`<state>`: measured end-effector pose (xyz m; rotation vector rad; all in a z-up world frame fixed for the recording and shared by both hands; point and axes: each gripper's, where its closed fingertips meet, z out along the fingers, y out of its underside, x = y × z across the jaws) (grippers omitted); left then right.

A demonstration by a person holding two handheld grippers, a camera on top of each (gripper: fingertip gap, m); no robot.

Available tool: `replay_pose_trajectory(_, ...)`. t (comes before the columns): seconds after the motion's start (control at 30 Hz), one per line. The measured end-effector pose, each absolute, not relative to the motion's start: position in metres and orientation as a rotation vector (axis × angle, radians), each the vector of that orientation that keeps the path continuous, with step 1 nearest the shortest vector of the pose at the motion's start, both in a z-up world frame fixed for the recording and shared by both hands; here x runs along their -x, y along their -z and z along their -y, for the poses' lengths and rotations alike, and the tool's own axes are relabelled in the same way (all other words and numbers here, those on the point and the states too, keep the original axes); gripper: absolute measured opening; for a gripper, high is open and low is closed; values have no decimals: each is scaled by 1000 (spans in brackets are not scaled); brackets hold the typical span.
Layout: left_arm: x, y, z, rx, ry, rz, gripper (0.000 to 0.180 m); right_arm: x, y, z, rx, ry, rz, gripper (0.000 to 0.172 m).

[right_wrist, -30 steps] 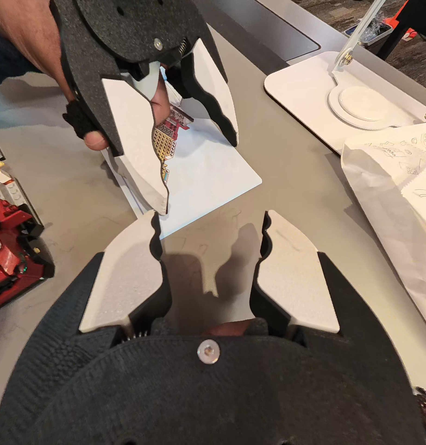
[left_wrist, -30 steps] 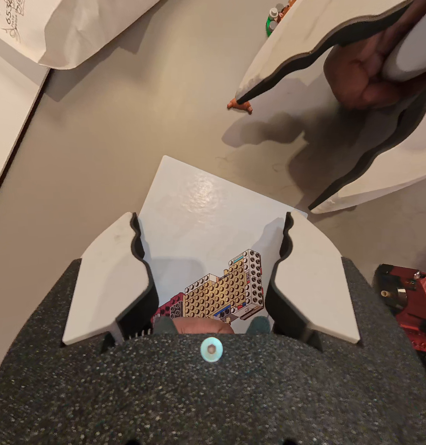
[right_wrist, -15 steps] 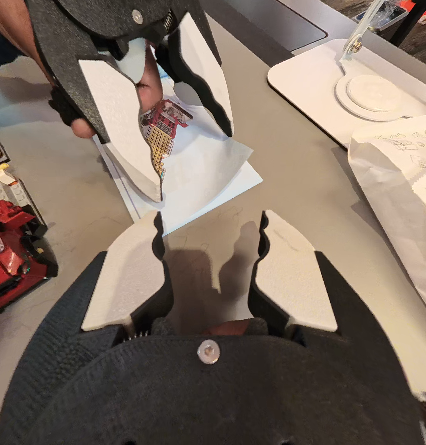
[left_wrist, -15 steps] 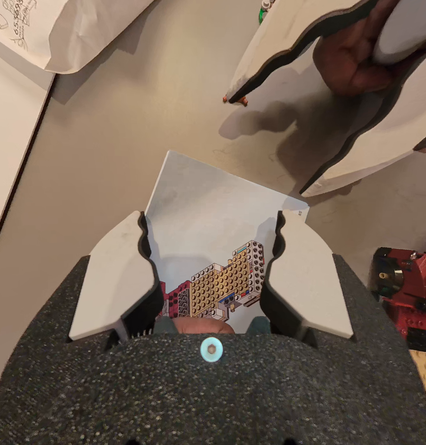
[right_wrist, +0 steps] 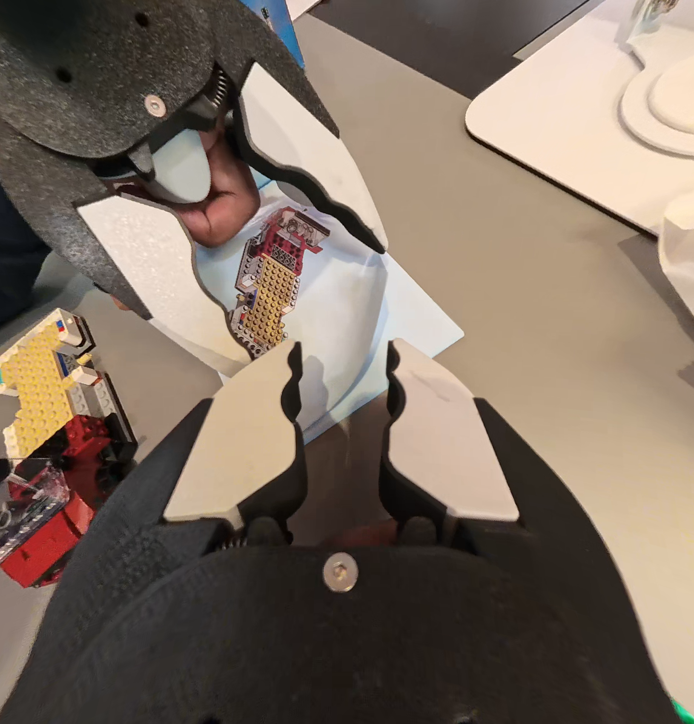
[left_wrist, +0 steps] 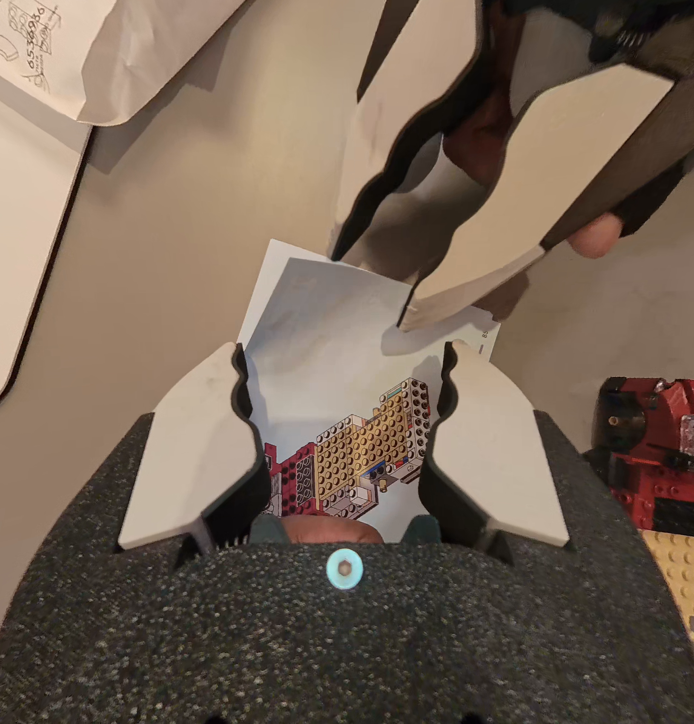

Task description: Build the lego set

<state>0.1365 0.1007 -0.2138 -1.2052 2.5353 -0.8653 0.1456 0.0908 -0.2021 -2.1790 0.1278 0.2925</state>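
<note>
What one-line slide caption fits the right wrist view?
Right gripper, jaws apart, reaches over a curling booklet page as the left gripper hovers opposite, beside a brick model.

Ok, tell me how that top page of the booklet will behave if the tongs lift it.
Probably floppy: the top page already curls up off the booklet. Likely very light, being one thin sheet. Its glossy-looking surface may slip between smooth pads.

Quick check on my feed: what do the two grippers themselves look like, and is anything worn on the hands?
Both match: the left gripper and right gripper have speckled black, rounded bodies with a silver screw at the centre, and two flat white fingers with wavy black inner pads. A small spring shows near each hinge. The right hand wears a dark fingerless glove. No cables visible.
</note>
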Motion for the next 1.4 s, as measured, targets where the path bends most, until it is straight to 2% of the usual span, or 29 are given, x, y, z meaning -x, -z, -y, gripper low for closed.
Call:
replay_pose_trajectory(0.2,-136,209,-103,1193,860,-2518,95,-140,210,-97,2235,-272,-140,6)
replay_pose_trajectory(0.3,-135,199,-107,1187,865,-2465,96,-135,203,-100,2200,-329,-161,1)
replay_pose_trajectory(0.43,-126,183,-117,1194,875,-2361,97,-123,191,-104,2154,-472,-198,3)
replay_pose_trajectory(0.6,-100,168,-122,1330,1014,-2203,92,-105,183,-108,2126,-586,-203,14)
replay_pose_trajectory(0.87,-69,161,-116,1642,1368,-2015,68,-87,188,-114,2168,-524,-156,21)
replay_pose_trajectory(1.13,-81,179,-119,1842,1393,-1902,61,-85,185,-114,2153,-499,-139,21)
replay_pose_trajectory(1.4,-81,185,-112,1764,1275,-1970,61,-107,192,-97,2166,-494,-212,30)
